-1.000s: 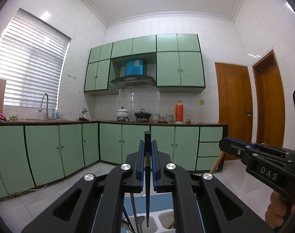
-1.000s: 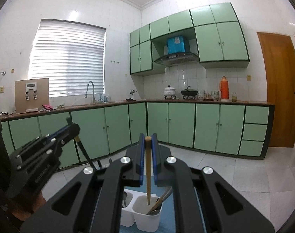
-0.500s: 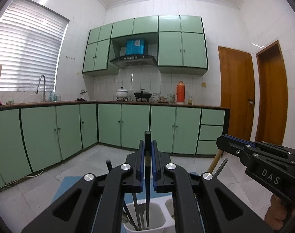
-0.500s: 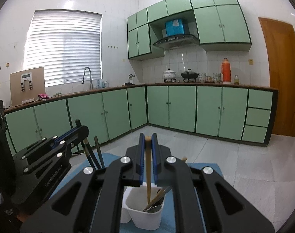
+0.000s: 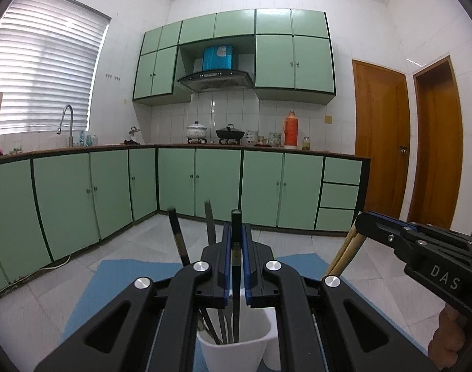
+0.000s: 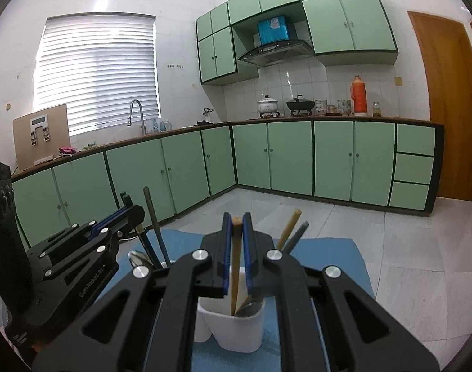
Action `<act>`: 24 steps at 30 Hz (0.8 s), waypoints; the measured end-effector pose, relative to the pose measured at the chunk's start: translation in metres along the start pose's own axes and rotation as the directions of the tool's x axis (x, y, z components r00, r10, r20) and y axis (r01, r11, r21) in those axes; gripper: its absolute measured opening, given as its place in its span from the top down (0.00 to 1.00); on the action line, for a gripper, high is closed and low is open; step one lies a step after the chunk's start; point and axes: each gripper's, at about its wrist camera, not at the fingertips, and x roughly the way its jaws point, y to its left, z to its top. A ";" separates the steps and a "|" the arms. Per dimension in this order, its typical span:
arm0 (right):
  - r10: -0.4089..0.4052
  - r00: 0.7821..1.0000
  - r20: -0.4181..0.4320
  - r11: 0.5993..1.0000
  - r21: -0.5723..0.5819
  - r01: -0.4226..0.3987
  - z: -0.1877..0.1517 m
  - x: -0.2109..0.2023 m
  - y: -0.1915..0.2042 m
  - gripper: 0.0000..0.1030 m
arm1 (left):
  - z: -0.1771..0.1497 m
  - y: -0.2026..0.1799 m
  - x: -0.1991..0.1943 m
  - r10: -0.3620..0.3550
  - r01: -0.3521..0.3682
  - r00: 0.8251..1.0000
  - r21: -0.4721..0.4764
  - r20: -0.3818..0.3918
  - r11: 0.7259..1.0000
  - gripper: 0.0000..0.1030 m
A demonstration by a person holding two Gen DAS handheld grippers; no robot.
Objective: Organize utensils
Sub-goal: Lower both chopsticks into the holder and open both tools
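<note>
My left gripper point(image 5: 236, 232) is shut on a black-handled utensil point(image 5: 236, 248) that hangs upright, its lower end inside a white cup point(image 5: 234, 352) with several dark utensils. My right gripper point(image 6: 236, 224) is shut on a wooden-handled utensil point(image 6: 235, 266) whose lower end sits in the neighbouring white cup point(image 6: 236, 325), beside wooden and grey handles point(image 6: 293, 232). Both cups stand side by side on a blue mat point(image 6: 322, 254). The right gripper point(image 5: 422, 248) shows at the right of the left wrist view, the left gripper point(image 6: 90, 248) at the left of the right wrist view.
The mat lies on a pale tiled surface point(image 6: 406, 263). Green base cabinets point(image 5: 204, 183) with a worktop run along the far walls, holding pots and an orange flask point(image 5: 290, 130). Wooden doors point(image 5: 381, 142) stand at the right. A hand point(image 5: 447, 341) grips the right gripper's handle.
Both grippers have sunk toward the cups with their utensils. The utensil tips went from above the cups to down inside them, and the mat came into view.
</note>
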 end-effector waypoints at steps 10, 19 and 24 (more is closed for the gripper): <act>-0.011 1.000 -0.014 1.000 0.020 0.011 -0.005 -0.003 -0.005 0.92 | 0.001 0.006 -0.009 0.024 -0.024 1.000 -0.030 0.008 0.999 0.79; -0.033 0.999 0.038 0.999 0.036 0.031 -0.002 -0.027 -0.011 0.68 | 0.011 0.019 -0.029 0.020 -0.016 0.999 -0.084 0.047 0.996 0.48; -0.051 0.996 0.078 0.998 0.031 0.049 0.000 -0.043 -0.013 0.61 | 0.016 0.025 -0.036 0.037 -0.031 0.997 -0.092 0.074 0.995 0.40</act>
